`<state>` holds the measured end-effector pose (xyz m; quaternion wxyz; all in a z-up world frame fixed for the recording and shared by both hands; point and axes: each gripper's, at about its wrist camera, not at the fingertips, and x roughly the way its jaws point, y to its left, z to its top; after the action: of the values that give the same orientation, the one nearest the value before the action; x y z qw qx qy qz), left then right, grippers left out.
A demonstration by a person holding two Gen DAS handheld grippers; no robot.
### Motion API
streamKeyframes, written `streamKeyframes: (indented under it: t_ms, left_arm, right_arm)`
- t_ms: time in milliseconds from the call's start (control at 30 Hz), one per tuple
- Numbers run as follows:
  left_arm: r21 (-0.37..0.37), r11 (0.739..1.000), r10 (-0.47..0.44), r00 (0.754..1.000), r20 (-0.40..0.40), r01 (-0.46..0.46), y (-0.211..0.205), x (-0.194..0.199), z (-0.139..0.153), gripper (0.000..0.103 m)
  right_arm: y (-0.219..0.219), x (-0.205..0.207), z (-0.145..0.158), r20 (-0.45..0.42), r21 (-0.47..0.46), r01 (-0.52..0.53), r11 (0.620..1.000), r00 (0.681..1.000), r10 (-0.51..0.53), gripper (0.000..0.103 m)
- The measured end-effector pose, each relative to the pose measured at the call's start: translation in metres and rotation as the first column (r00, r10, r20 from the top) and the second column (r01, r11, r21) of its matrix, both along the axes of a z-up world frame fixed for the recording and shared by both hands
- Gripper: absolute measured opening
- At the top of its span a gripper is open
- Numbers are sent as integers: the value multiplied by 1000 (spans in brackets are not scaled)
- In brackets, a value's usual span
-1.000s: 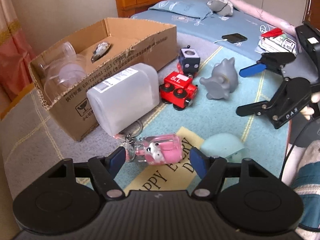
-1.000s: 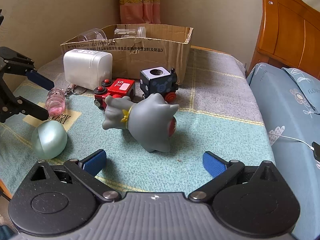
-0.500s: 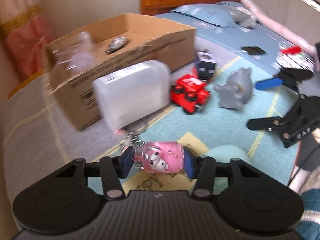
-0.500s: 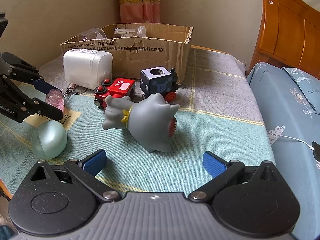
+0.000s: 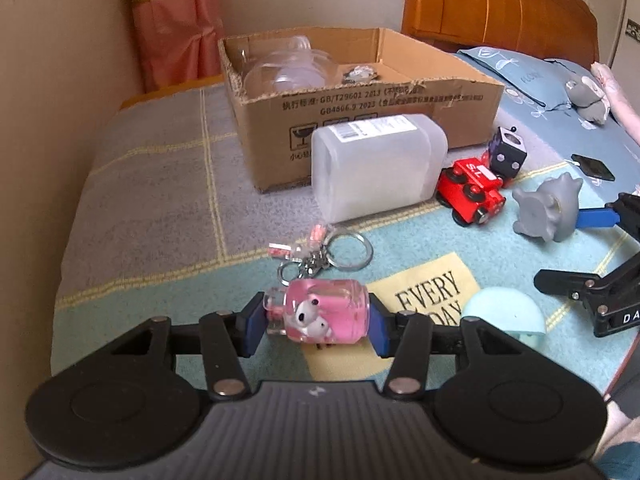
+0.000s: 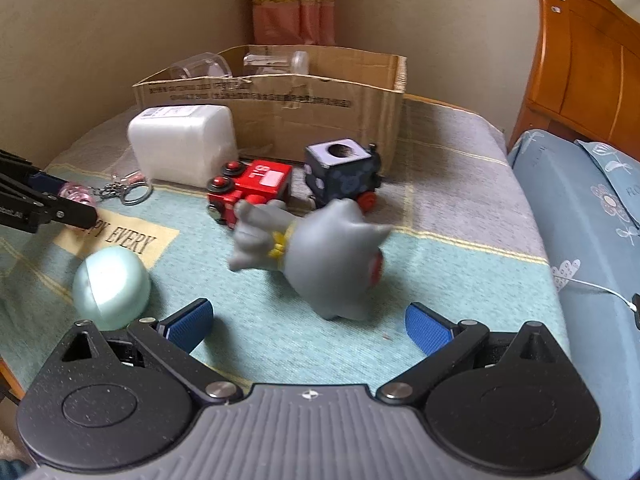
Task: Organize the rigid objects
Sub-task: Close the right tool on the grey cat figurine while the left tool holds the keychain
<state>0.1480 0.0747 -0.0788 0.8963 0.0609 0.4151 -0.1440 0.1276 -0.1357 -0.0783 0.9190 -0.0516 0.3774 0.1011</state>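
Note:
My left gripper [image 5: 316, 330] is shut on a pink bottle-shaped keychain [image 5: 320, 316]; its metal rings [image 5: 344, 254] trail on the blanket. The cardboard box [image 5: 360, 96] stands behind, holding clear plastic cups [image 5: 284, 70]. A white plastic container [image 5: 376, 168] lies against the box. A red toy train [image 5: 470, 190], a dark cube wagon [image 5: 508, 154], a grey toy figure [image 6: 320, 256] and a mint ball [image 6: 112, 288] lie on the blanket. My right gripper [image 6: 308, 326] is open and empty, just in front of the grey figure. The left gripper also shows in the right wrist view [image 6: 76, 204].
Everything sits on a grey and teal blanket [image 5: 152, 184] over a bed. A wall runs along the left. A wooden headboard [image 6: 580, 52], blue bedding [image 6: 592, 216], a phone [image 5: 592, 166] and a charging cable [image 6: 600, 286] are to the right.
My left gripper closed on the pink keychain and swung left toward the box with it. My right gripper moved closer to the grey figure and stayed open.

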Motion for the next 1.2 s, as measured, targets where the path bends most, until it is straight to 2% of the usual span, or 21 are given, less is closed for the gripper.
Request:
streamKeyframes:
  t_ms: [567, 667, 900, 1200]
  left_arm:
    - [-12, 1000, -9, 1000, 22, 9, -1, 1, -1, 53]
    - [-12, 1000, -4, 1000, 23, 4, -1, 2, -1, 53]
    - [-7, 1000, -10, 1000, 9, 10, -3, 4, 1, 50]
    - [11, 998, -60, 997, -39, 60, -4, 5, 9, 50]
  right_arm:
    - [25, 35, 3, -22, 17, 54, 998, 998, -54, 103]
    - [22, 38, 5, -23, 29, 76, 997, 997, -75, 99]
    - [17, 39, 9, -18, -12, 107, 994, 994, -108, 76]
    - [10, 37, 18, -48, -27, 49, 998, 998, -51, 76]
